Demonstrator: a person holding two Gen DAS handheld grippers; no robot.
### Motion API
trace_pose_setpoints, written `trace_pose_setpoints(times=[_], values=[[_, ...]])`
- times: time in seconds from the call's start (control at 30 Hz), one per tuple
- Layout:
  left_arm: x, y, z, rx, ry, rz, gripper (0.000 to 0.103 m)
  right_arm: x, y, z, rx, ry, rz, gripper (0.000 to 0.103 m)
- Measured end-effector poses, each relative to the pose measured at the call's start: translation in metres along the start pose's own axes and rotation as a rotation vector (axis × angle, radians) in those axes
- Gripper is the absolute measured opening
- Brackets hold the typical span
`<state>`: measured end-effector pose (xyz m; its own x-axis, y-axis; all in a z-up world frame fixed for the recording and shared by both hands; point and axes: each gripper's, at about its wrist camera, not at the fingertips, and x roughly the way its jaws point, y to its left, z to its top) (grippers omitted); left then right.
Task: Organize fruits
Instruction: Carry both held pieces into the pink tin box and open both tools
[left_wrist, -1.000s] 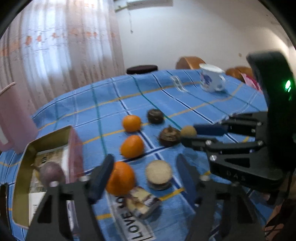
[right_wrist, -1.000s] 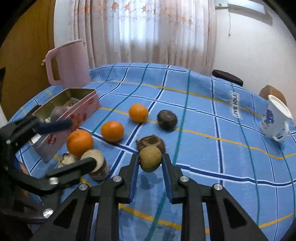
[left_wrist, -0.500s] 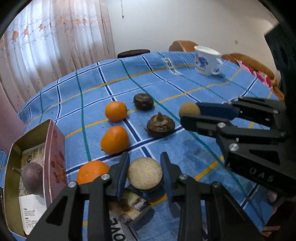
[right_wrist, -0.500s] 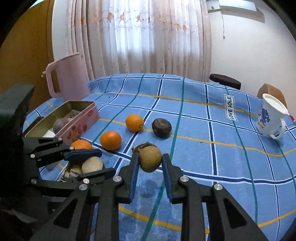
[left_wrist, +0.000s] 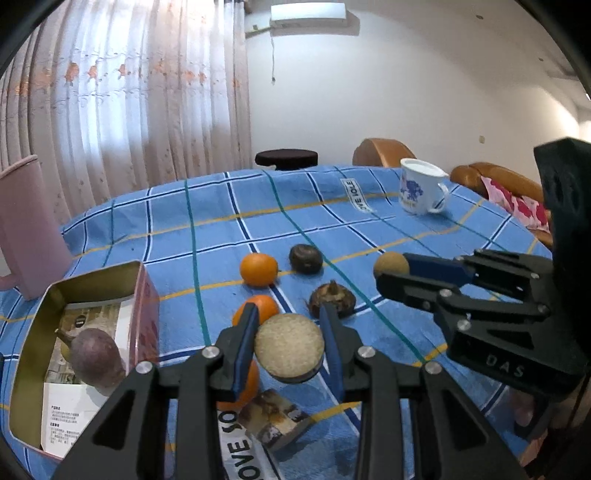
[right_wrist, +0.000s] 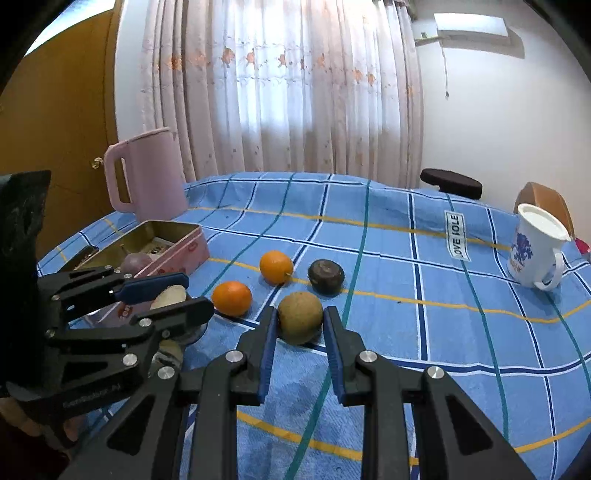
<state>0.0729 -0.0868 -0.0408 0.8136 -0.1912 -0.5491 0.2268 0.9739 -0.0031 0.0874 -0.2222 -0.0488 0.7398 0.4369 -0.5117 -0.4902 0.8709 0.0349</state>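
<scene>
My left gripper (left_wrist: 289, 350) is shut on a round tan cut-faced fruit (left_wrist: 289, 348) and holds it above the blue checked cloth. My right gripper (right_wrist: 300, 324) is shut on a brown-green round fruit (right_wrist: 300, 322), also lifted; it shows in the left wrist view (left_wrist: 390, 263). On the cloth lie oranges (left_wrist: 258, 269) (left_wrist: 258, 309), a dark round fruit (left_wrist: 305, 258) and a brown stemmed fruit (left_wrist: 331, 302). A third orange (left_wrist: 248, 384) sits under the left fingers. An open pink tin (left_wrist: 146, 314) at left holds a purple fruit (left_wrist: 96, 356).
A pink jug (right_wrist: 146, 175) stands behind the tin. A white mug with blue print (right_wrist: 535, 247) stands at the far right. A small wrapped packet (left_wrist: 275, 419) lies on the cloth below the left gripper. Chairs and a dark stool (left_wrist: 286, 158) ring the table's far edge.
My left gripper closed on the tan cut-faced fruit and raised it off the cloth. My right gripper has risen with the brown-green fruit still in it.
</scene>
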Motion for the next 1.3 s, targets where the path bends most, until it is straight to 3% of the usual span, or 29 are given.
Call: trace_pose_setpoints(times=[1.3], values=[[-0.028, 0.000, -0.004, -0.026, -0.157, 0.069, 0.036, -0.032, 0.004, -0.004, -0.036, -0.180, -0.004, 0.027]])
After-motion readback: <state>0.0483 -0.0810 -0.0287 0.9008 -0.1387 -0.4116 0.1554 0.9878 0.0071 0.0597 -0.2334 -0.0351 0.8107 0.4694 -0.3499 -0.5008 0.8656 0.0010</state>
